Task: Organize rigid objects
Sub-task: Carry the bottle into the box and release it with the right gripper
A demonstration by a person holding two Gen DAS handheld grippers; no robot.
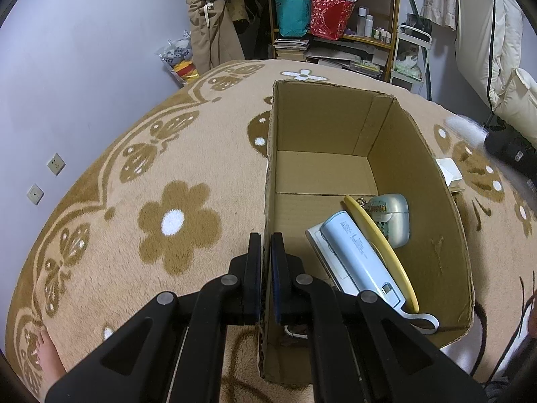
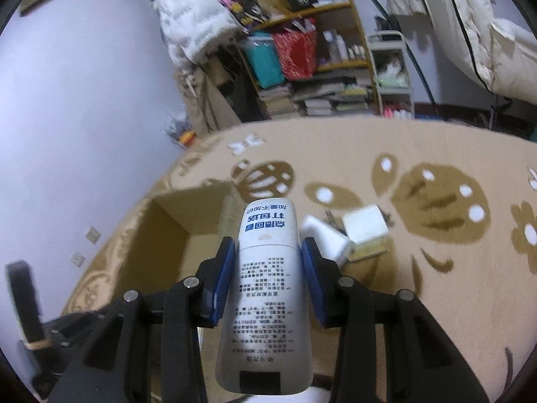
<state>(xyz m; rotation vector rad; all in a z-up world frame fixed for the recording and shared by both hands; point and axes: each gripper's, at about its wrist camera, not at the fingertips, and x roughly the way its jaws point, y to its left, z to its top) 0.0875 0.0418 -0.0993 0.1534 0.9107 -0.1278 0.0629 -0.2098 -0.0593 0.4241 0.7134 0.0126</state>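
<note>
An open cardboard box [image 1: 436, 201] stands on the carpet. Inside lie a light blue power bank [image 1: 362, 255], a yellow flat piece [image 1: 386, 245], a white flat device [image 1: 322, 252] and a pale green case [image 1: 396, 215]. My left gripper [image 1: 266, 245] is shut on the box's left wall. My right gripper [image 2: 268, 252] is shut on a white tube with printed text [image 2: 265, 288], held above the carpet just right of the box [image 2: 174, 231]. It shows blurred at the right edge of the left wrist view [image 1: 503, 147].
A white block [image 2: 327, 240] and a white square box [image 2: 365, 223] lie on the carpet right of the cardboard box. A cluttered shelf [image 1: 335, 16] and hanging clothes [image 1: 214, 33] stand at the back wall. A bare foot [image 1: 47, 352] is at the lower left.
</note>
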